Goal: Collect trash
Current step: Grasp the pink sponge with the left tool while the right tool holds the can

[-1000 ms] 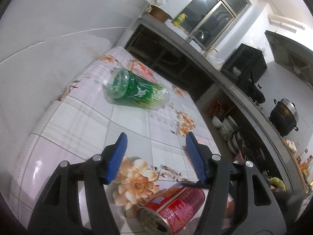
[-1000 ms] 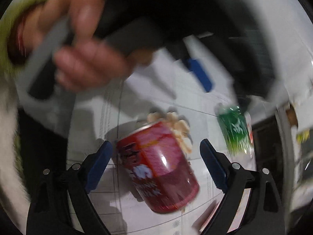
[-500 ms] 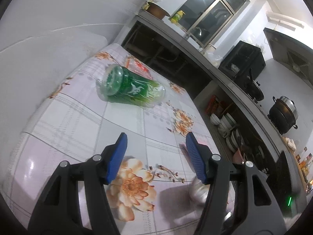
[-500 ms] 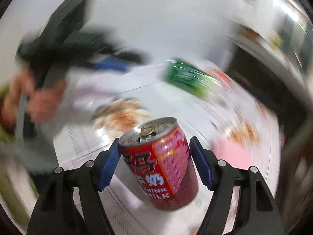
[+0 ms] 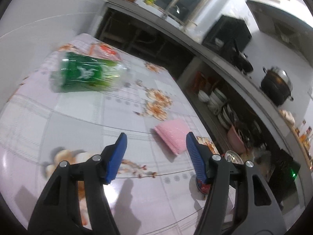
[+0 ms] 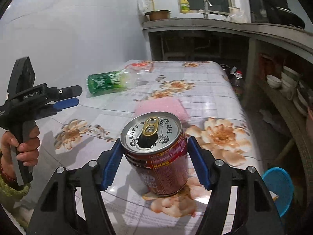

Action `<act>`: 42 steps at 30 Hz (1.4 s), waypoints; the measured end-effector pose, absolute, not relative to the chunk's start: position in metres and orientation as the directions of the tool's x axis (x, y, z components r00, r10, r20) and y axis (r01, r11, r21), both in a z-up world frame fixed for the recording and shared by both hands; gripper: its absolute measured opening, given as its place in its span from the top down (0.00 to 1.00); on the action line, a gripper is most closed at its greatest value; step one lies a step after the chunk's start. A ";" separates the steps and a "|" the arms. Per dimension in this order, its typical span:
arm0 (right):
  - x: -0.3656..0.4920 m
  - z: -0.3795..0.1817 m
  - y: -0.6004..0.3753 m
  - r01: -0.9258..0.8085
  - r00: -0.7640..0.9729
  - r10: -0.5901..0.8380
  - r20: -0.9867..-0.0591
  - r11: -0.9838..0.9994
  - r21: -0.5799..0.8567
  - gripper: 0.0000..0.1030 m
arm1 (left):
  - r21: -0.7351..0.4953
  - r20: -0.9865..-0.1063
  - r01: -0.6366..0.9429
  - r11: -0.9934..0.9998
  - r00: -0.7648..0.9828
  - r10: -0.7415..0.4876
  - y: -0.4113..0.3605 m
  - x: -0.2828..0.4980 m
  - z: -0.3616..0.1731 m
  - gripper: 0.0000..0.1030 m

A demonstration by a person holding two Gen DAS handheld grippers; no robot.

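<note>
- While your right gripper [image 6: 154, 156] closes on the red can [image 6: 156, 152], both blue pads sit against its sides; it stands upright near the table's front edge, opened top showing.
- Just behind it lies a pink pad [image 6: 162, 105] on the flowered tablecloth [image 6: 205, 96].
- Farther back, near the wall, the green bottle [image 6: 106, 81] rests on its side, touching nothing you hold.
- Your left gripper [image 5: 155, 152] is spreading its jaws, nothing between them; it points over bare cloth, well short of the bottle.
</note>
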State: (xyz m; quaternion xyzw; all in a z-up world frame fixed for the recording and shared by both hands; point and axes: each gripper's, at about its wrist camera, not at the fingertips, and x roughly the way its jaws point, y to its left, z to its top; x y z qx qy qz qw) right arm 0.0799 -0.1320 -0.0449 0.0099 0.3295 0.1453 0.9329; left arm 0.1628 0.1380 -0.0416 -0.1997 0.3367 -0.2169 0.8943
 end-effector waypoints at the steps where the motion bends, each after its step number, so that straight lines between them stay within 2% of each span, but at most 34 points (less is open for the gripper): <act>1: 0.081 -0.045 -0.137 -0.253 0.740 0.265 -0.618 0.961 0.109 0.37 | -0.488 -0.524 0.274 0.829 0.668 -0.529 0.130 0.167 -0.041 0.34; 4: 0.083 -0.048 -0.146 -0.227 0.745 0.235 -0.624 0.969 0.095 0.37 | -0.399 -0.562 0.381 0.834 0.618 -0.551 0.097 0.181 -0.034 0.20; 7: 0.078 -0.047 -0.153 -0.212 0.753 0.203 -0.626 0.975 0.061 0.37 | -0.244 -0.618 0.504 0.829 0.578 -0.533 0.058 0.196 -0.028 0.16; 10: 0.076 -0.046 -0.162 -0.203 0.754 0.196 -0.626 0.977 0.062 0.37 | -0.174 -0.672 0.608 0.774 0.501 -0.545 0.025 0.215 -0.029 0.12; 14: 0.076 -0.049 -0.171 -0.196 0.748 0.219 -0.626 0.975 0.107 0.37 | -0.139 -0.733 0.695 0.706 0.407 -0.545 -0.004 0.238 -0.044 0.11; 18: 0.075 -0.049 -0.173 -0.201 0.745 0.229 -0.626 0.973 0.116 0.37 | 0.015 -0.791 0.746 0.665 0.416 -0.448 -0.028 0.256 -0.064 0.11; 21: 0.075 -0.050 -0.174 -0.207 0.745 0.234 -0.625 0.971 0.117 0.37 | 0.065 -0.819 0.767 0.638 0.407 -0.406 -0.035 0.266 -0.075 0.11; 24: 0.076 -0.051 -0.177 -0.207 0.745 0.241 -0.622 0.970 0.128 0.37 | 0.036 -0.850 0.764 0.644 0.363 -0.383 -0.036 0.280 -0.088 0.11; 27: 0.077 -0.052 -0.181 -0.202 0.743 0.251 -0.621 0.968 0.149 0.37 | 0.006 -0.836 0.747 0.665 0.368 -0.407 -0.031 0.280 -0.089 0.11; 28: 0.077 -0.052 -0.182 -0.199 0.742 0.253 -0.621 0.968 0.156 0.37 | 0.002 -0.830 0.738 0.675 0.378 -0.410 -0.030 0.280 -0.088 0.13; 30: 0.077 -0.053 -0.183 -0.193 0.742 0.254 -0.620 0.967 0.164 0.37 | -0.008 -0.820 0.716 0.699 0.395 -0.414 -0.028 0.275 -0.086 0.23; 34: 0.075 -0.053 -0.181 -0.188 0.746 0.245 -0.619 0.970 0.157 0.37 | 0.009 -0.820 0.684 0.730 0.423 -0.385 -0.028 0.251 -0.083 0.23; 37: 0.074 -0.053 -0.180 -0.183 0.749 0.238 -0.619 0.971 0.152 0.37 | 0.045 -0.830 0.604 0.796 0.466 -0.307 -0.025 0.233 -0.083 0.23; 42: 0.074 -0.053 -0.181 -0.167 0.749 0.236 -0.619 0.972 0.168 0.37 | -0.013 -0.842 0.419 0.908 0.485 -0.236 -0.006 0.211 -0.080 0.22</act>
